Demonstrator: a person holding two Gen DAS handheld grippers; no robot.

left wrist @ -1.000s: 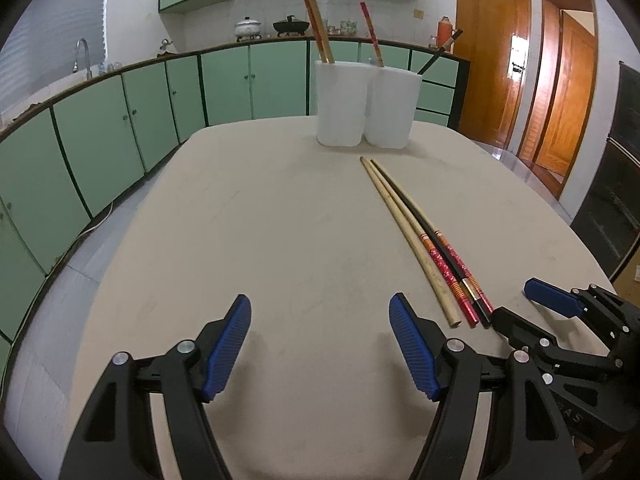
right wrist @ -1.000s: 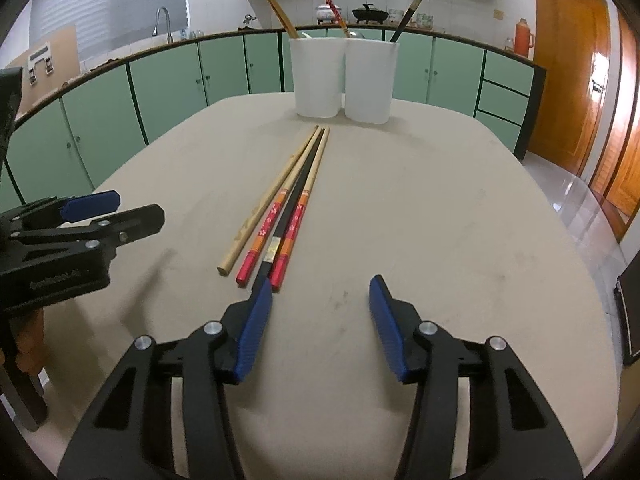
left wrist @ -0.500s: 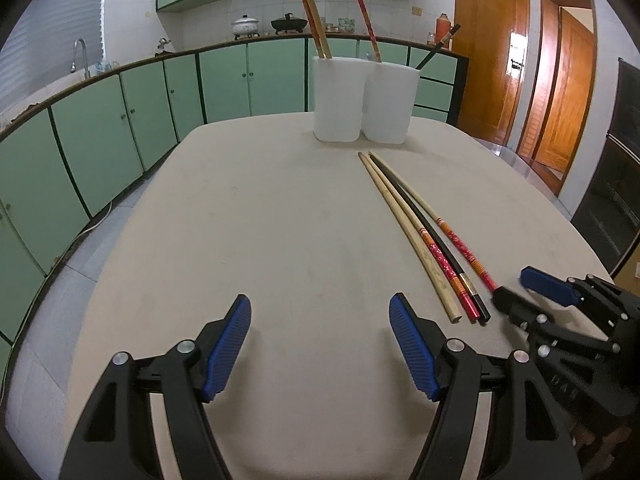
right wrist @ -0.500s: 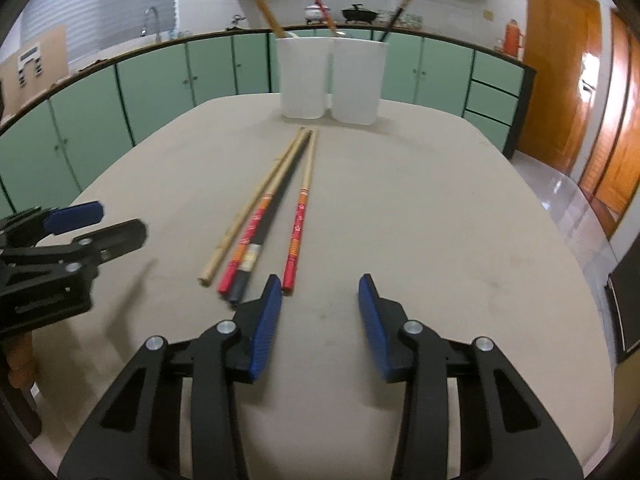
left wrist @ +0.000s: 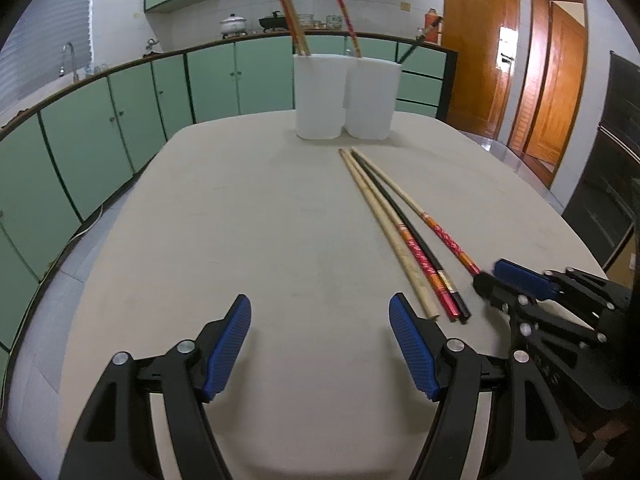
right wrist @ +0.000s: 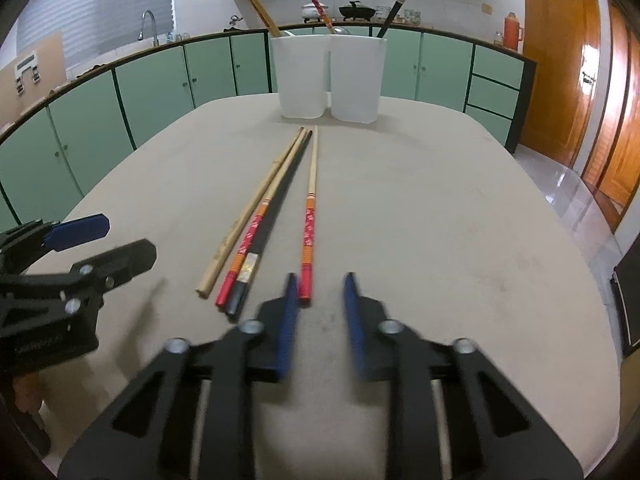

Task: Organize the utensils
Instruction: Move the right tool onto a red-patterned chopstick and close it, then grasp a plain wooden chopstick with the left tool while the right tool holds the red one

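Several chopsticks lie on the beige table [right wrist: 440,220]. A pale bamboo one [right wrist: 248,216], a red-patterned one [right wrist: 250,236] and a black one [right wrist: 276,208] lie bunched together. A second red-patterned chopstick [right wrist: 310,216] lies apart to their right. Its near end sits just inside the tip of my right gripper [right wrist: 322,280], whose blurred jaws are closing with a gap still showing. My left gripper [left wrist: 320,308] stands open over bare table, left of the bunch [left wrist: 400,236]. Two white holders [right wrist: 302,76] [right wrist: 356,78] at the far end hold upright chopsticks.
Green cabinets and a counter with a tap [right wrist: 148,24] curve round the left and far sides. Wooden doors [left wrist: 556,92] stand at the right. The table's rounded edge drops to a tiled floor [right wrist: 572,184] on the right.
The right gripper's jaws have narrowed a lot. One red chopstick has slid right, away from the bunch, and its near end now lies at the right gripper's tip. The left gripper has not moved.
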